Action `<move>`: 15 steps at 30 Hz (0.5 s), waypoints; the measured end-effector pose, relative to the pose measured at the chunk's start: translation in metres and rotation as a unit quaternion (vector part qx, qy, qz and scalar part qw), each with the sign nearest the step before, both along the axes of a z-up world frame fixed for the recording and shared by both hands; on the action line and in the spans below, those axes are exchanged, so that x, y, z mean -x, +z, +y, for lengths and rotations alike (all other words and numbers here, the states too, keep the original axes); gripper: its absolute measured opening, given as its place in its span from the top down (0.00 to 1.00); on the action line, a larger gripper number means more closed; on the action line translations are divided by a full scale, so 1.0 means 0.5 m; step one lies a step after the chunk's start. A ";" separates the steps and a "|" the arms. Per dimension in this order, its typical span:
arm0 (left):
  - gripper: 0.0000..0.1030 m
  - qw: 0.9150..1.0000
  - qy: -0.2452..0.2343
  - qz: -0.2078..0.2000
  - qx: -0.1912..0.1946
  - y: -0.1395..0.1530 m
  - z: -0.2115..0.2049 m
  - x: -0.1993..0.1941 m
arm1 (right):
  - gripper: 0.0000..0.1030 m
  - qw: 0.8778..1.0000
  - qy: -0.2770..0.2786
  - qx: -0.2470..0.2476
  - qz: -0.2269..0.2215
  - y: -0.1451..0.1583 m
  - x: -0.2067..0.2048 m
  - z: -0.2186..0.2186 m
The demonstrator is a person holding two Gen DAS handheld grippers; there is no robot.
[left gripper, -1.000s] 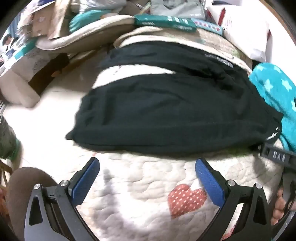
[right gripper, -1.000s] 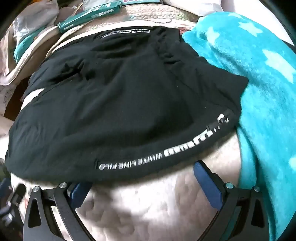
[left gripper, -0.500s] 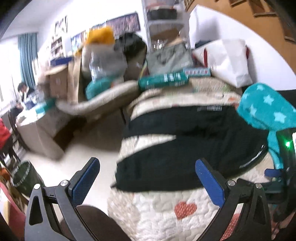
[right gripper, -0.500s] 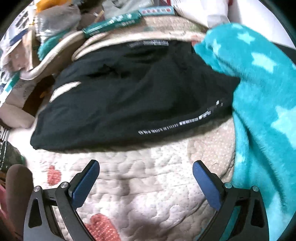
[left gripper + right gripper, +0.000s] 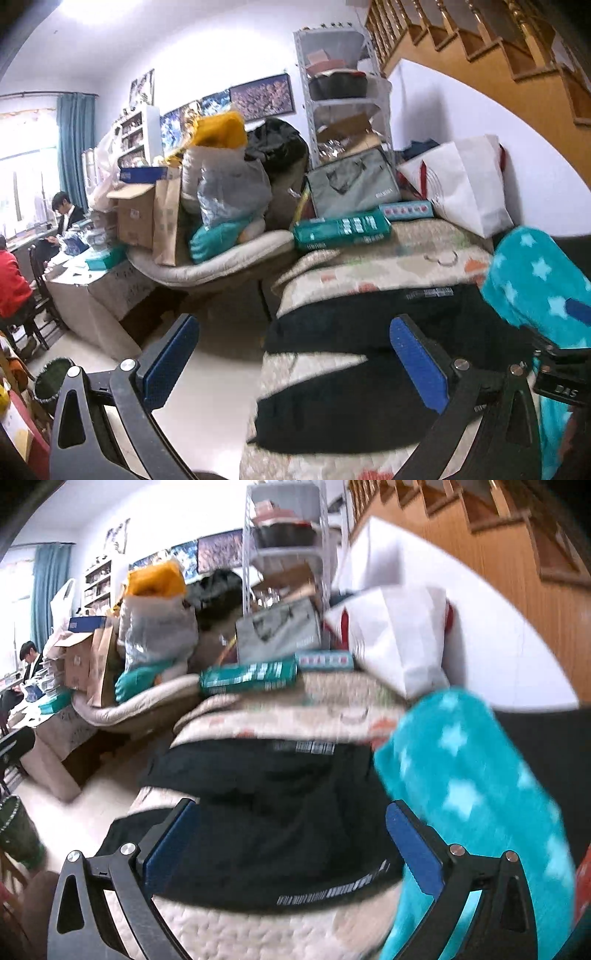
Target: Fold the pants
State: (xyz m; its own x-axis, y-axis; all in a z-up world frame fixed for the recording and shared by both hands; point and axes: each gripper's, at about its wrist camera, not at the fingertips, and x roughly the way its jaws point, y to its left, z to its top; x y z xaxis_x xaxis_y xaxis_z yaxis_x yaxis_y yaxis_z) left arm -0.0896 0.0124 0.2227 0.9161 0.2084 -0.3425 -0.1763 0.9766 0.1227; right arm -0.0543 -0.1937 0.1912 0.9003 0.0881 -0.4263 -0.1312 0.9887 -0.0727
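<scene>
Black pants [image 5: 354, 373] lie spread flat on a quilted bed cover [image 5: 373, 254], with a strip of quilt showing between two dark bands. White lettering runs along their near edge [image 5: 332, 891]. My left gripper [image 5: 293, 354] is open and empty, held back from the pants' left end, over the bed's edge. Over the pants' near edge my right gripper [image 5: 291, 830] is also open and holds nothing. Its black body [image 5: 561, 384] shows at the right of the left wrist view.
A teal star blanket [image 5: 472, 794] lies against the pants' right side. A green box [image 5: 341, 229], a grey bag [image 5: 351, 184] and a white bag [image 5: 461, 188] crowd the bed's far end. Floor [image 5: 207, 387] and piled boxes [image 5: 136, 218] lie left, with seated people [image 5: 62, 221].
Both grippers have drawn back from the pants and tilted up, so the room behind the bed has come into view. The pants have stayed put. Both stay open.
</scene>
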 end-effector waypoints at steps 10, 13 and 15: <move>0.00 1.000 0.026 -0.008 0.006 0.024 0.028 -0.066 | 0.00 1.000 0.015 0.018 -0.017 0.095 -0.167 -0.068; 0.00 0.999 0.030 0.011 0.007 0.017 0.034 -0.088 | 0.00 0.999 0.016 0.022 -0.021 0.102 -0.201 -0.065; 0.00 0.999 0.030 0.026 0.005 0.014 0.036 -0.106 | 0.00 0.999 0.017 0.022 -0.029 0.101 -0.214 -0.059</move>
